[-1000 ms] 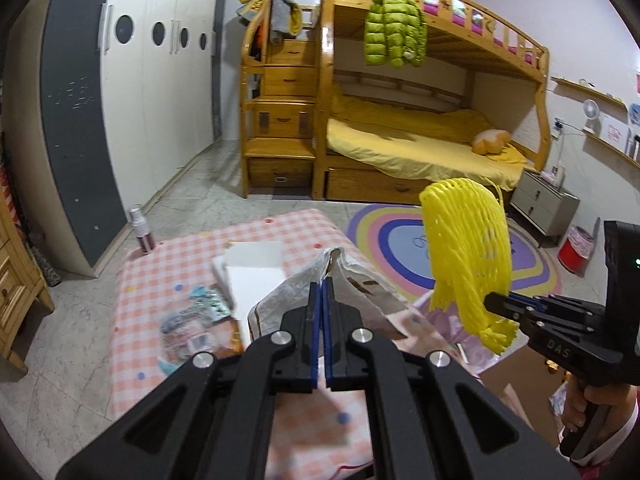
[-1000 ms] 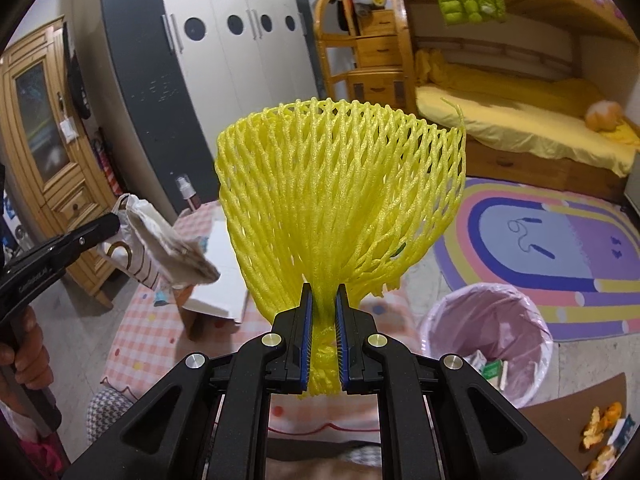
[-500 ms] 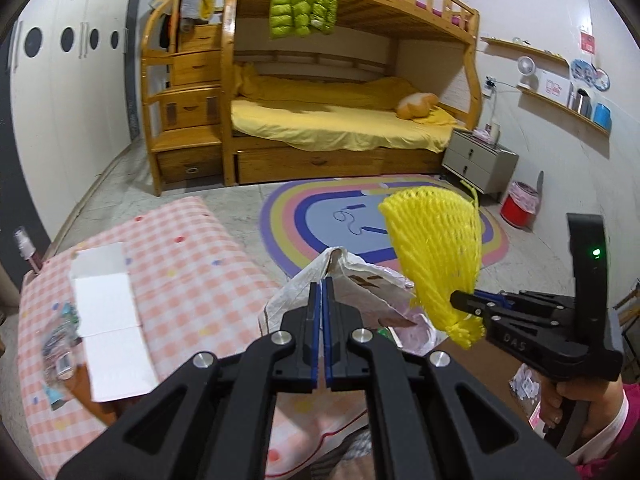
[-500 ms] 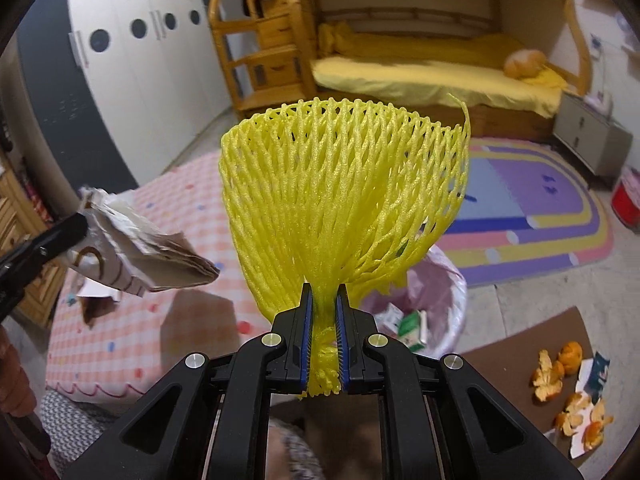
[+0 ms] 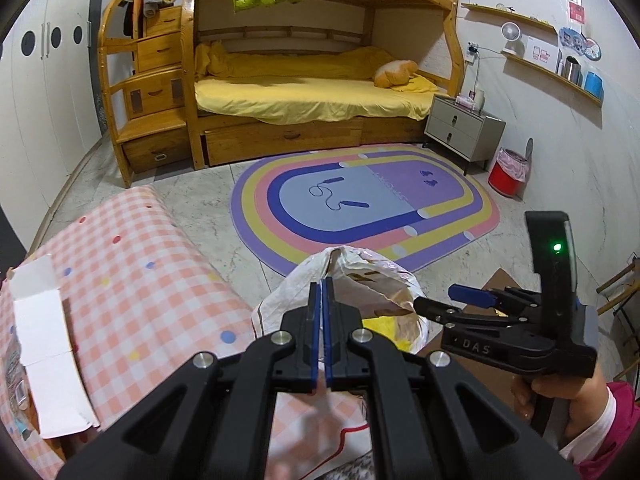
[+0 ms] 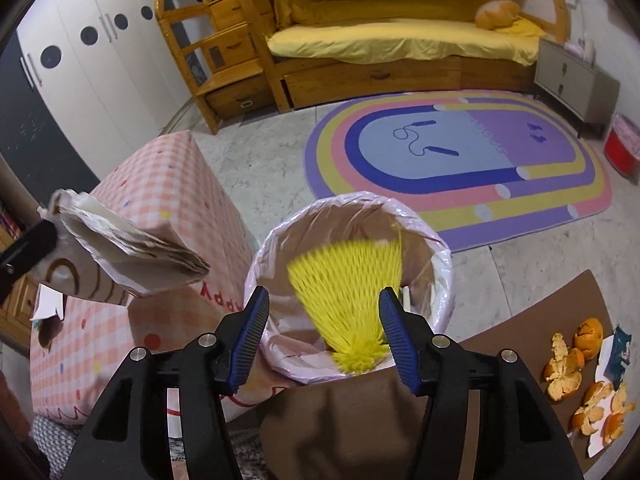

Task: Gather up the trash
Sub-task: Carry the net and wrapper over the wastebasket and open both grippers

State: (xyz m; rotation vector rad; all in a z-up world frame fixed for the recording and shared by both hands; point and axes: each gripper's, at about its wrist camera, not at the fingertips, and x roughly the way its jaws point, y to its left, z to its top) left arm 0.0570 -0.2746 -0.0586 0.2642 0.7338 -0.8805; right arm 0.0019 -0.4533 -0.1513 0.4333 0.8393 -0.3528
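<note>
Black grippers [image 6: 322, 322] – blue-padded jaws – pink sleeve [image 5: 612, 424]

Marble-tiled floor [image 6: 260, 164], carrying a rainbow oval rug [image 6: 460, 160] toward one o'clock and a pink-lined trash bin [image 6: 444, 280] at centre. Pink checked table [image 5: 132, 280] at nine o'clock, bearing white folded card [image 5: 44, 344]. Brown cardboard sheet [image 6: 532, 312] at four o'clock, with orange peels [image 6: 580, 368] lying on it.

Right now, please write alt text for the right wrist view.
The right tool is opening, and the yellow foam net drops into the pink-lined bin. The left tool holds a crumpled paper bag beside it.
</note>
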